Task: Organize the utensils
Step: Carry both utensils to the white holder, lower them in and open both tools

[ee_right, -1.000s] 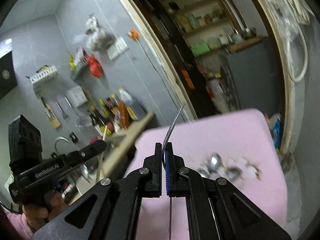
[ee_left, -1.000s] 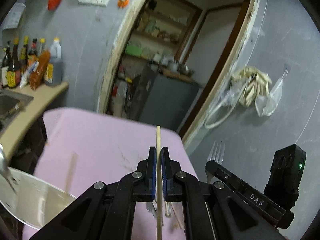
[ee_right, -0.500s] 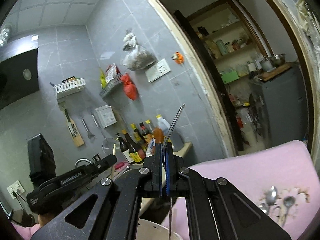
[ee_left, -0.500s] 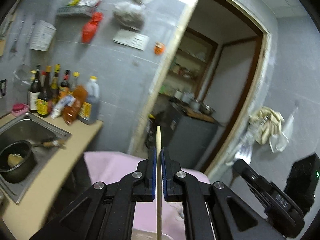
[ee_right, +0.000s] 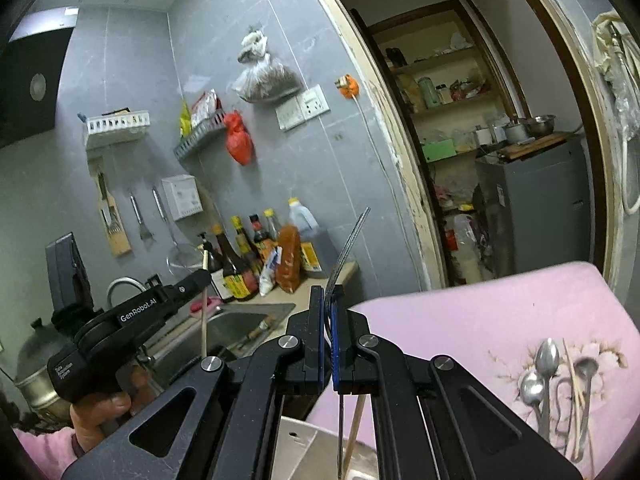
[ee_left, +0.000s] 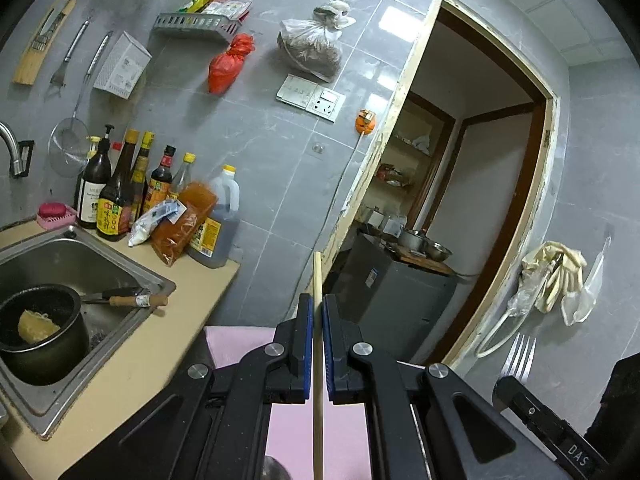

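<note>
Left gripper (ee_left: 316,344) is clamped on a wooden chopstick (ee_left: 318,400), stick running straight up betw. the blue pads w/ its tip poking out above them. Right gripper (ee_right: 331,344) is pinched tight on a metal fork (ee_right: 347,248), curved end rising past the jaws, thin handle hanging down below. In the left wrist view the fork's tines (ee_left: 519,356) show off to the right, so both tools are carried side by side, raised over the pink table (ee_right: 500,308).

Below the right gripper sits a white holder (ee_right: 300,444), part hidden, w/ another chopstick (ee_right: 354,432) leaning in it. Rest of the utensils – spoons (ee_right: 538,372) & a few sticks – lie in a loose pile at the table's far right, well apart from the holder. Sink (ee_left: 60,264) w/ a dark pot (ee_left: 40,332) is off to the left; bottles (ee_left: 116,196) line the wall.

Looks like the drop-in step. To do it well: bring each piece upright over the holder's mouth, lower till the bottom end is inside, then let go, one at a time so they don't knock. Can't tell if the holder has separate sections.
</note>
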Tool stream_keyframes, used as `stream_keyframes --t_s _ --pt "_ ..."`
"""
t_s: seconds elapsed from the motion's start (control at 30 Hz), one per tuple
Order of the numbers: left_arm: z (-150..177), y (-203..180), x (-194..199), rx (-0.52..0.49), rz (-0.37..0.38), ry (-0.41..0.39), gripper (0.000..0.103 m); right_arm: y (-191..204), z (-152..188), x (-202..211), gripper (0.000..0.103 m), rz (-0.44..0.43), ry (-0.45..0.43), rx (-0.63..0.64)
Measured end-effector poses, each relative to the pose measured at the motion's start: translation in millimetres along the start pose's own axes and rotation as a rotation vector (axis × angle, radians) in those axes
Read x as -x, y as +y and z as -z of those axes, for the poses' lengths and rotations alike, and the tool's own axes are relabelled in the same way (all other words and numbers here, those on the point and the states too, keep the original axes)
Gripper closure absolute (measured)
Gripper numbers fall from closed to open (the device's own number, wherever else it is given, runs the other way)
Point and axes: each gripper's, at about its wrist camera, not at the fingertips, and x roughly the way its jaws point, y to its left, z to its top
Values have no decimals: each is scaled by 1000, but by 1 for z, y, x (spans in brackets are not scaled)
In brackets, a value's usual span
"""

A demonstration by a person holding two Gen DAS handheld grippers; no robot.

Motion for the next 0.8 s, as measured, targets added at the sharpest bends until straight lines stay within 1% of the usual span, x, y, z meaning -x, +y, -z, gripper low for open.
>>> stream_keyframes --t_s 0.23,0.33,0.43,0.53,0.7,0.8 --pt "27 4 6 -36 -29 -45 98 -1 26 -9 100 1 35 2" --pt "38 4 10 -35 -22 -48 98 0 35 -12 100 -6 55 5" --pt "48 1 13 -64 -33 -45 98 0 42 -14 100 -14 78 14" --pt "53 -1 15 -80 -38 -16 98 -2 47 -16 100 -18 108 16" --pt "55 -6 18 -96 -36 86 98 0 47 -15 100 -33 145 25" --pt "54 -9 24 -97 -43 122 97 1 43 -12 99 -47 173 33"
